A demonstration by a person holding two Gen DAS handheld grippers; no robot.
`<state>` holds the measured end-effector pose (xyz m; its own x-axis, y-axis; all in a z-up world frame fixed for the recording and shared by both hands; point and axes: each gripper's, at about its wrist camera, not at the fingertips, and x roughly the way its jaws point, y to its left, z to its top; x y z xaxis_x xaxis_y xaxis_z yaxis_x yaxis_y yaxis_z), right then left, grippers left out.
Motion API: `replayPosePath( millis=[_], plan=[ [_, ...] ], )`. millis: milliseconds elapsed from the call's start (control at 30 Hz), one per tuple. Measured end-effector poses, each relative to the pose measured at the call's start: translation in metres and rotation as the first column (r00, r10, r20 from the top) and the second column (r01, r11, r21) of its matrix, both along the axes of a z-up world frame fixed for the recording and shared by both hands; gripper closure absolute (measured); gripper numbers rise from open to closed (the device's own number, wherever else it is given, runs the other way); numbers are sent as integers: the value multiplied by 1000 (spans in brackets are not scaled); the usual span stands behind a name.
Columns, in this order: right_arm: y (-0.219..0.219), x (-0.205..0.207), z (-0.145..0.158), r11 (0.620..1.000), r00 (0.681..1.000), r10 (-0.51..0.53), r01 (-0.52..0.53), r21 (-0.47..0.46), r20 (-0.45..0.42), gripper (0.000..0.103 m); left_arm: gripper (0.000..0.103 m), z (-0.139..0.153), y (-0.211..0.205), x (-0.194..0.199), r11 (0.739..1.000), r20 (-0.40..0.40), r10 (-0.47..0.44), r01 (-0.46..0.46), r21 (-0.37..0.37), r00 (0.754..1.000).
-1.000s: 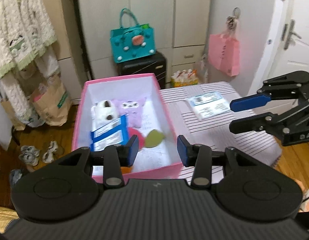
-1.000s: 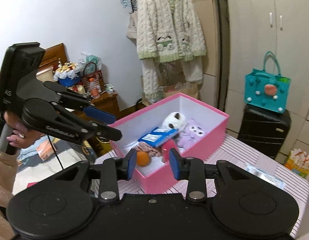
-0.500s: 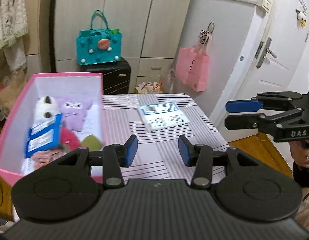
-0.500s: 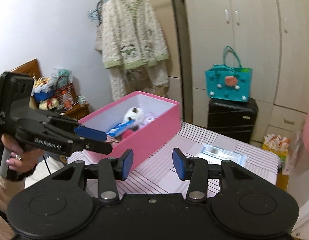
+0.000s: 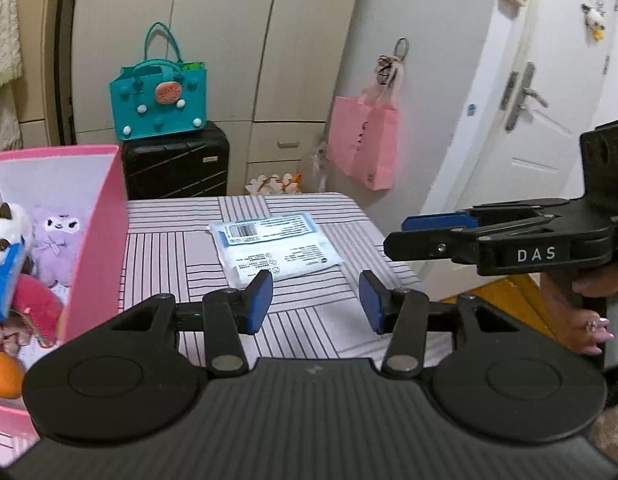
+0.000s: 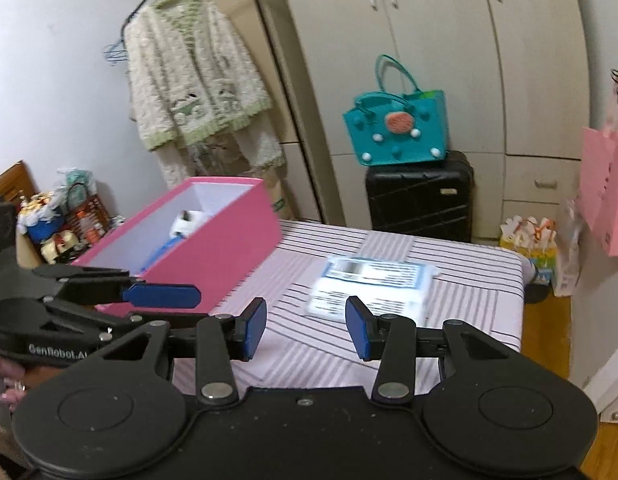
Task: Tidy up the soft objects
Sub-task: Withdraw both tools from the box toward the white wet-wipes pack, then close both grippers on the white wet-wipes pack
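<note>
- Left gripper point(image 5: 315, 300): black plastic, two arms with flat blue rubber pads; jaws part-open with nothing between them, having just been opening. It hovers above the striped table, its pads framing the near edge of the packet in its own view.
- Right gripper point(image 6: 305, 328): same build, side stamped with white letters; jaws part-open and empty, wider than a second ago, hardly changing in the last half second. Held in a hand point(image 5: 589, 308) with painted nails.
- Flat plastic packet point(image 5: 275, 246): soft, rectangular, white with a blue printed band and barcode; lies flat on the table, apart from the box, near the middle of the far half.
- Table point(image 5: 177, 252): covered in pale pink cloth with dark stripes in blocks.
- Pink box point(image 6: 213, 240): rigid card, open top, white inside, standing at the table's left end.
- In the box: white plush cat point(image 5: 7, 226), purple plush toy point(image 5: 55, 240), blue-and-white packet point(image 5: 1, 280), a red soft item point(image 5: 35, 300), an orange ball point(image 5: 3, 376).
- Behind: teal felt handbag point(image 5: 159, 100) on a black hard-shell suitcase point(image 5: 175, 160); pink paper bag point(image 5: 363, 140) hung on the wall; fuzzy cream cardigan point(image 6: 193, 76) on a hanger.
- Against the frames a second ago: both views then centred on the box; now both point at the packet, which looms larger, and the box sits off to the left.
</note>
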<state>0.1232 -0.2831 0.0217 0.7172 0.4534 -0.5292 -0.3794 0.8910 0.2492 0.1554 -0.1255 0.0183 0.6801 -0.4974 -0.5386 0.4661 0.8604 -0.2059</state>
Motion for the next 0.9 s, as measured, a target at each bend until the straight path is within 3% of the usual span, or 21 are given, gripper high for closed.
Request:
replayPosePath(
  millis=[233,400,600,767,900],
  plan=[
    [-16,34,-36,998,998,-51,52,25,-37,49,54,-37,-15,39,998,-49,64,-63,5,997],
    [-24,59,-56,995,995,-87,89,46,-49,38,51,-59,-24,71,992,-95,124,-124,10,988],
    [-26,82,-75,993,992,-111,113,30,-60,35,47,-76,-29,98,979,-98,204,-202,31,974],
    [-34,98,-88,983,982,-154,164,78,-111,37,49,-92,-29,110,965,-128,254,-244,92,959],
    [-38,107,-93,984,980,-149,160,79,-130,45,49,-95,-26,116,965,-133,262,-254,71,956]
  ],
)
